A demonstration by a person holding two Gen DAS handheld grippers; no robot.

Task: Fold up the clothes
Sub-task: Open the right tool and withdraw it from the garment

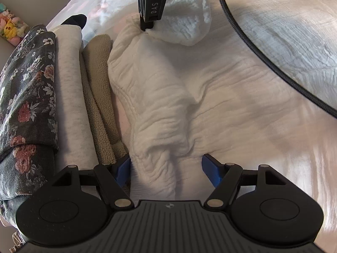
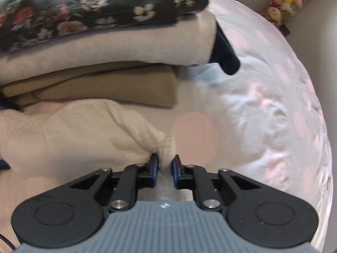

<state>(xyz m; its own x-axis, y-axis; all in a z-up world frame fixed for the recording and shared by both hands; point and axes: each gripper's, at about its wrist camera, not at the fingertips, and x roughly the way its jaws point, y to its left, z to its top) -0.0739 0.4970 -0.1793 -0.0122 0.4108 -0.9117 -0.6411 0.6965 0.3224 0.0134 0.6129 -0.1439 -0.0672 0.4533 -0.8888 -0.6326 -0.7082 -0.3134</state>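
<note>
Cream garment point(image 2: 69, 135) corner is clenched by right gripper point(image 2: 164, 167); left gripper point(image 1: 166, 166) released, folded stack point(image 1: 69, 97) just beside.

your cream garment point(image 1: 164, 105) is crinkled, matt woven cloth, gauze-like. beside it, the tan fleece point(image 1: 99, 97) looks nubbly and rough; the grey knit point(image 2: 105, 50) is smooth and soft; the floral fabric point(image 1: 27, 88) is a fine, printed weave. your left gripper point(image 1: 166, 168) shows matt black plastic links, bright metal pins and blue pads point(image 1: 211, 171). the black cable point(image 1: 252, 48) is braided.
</note>
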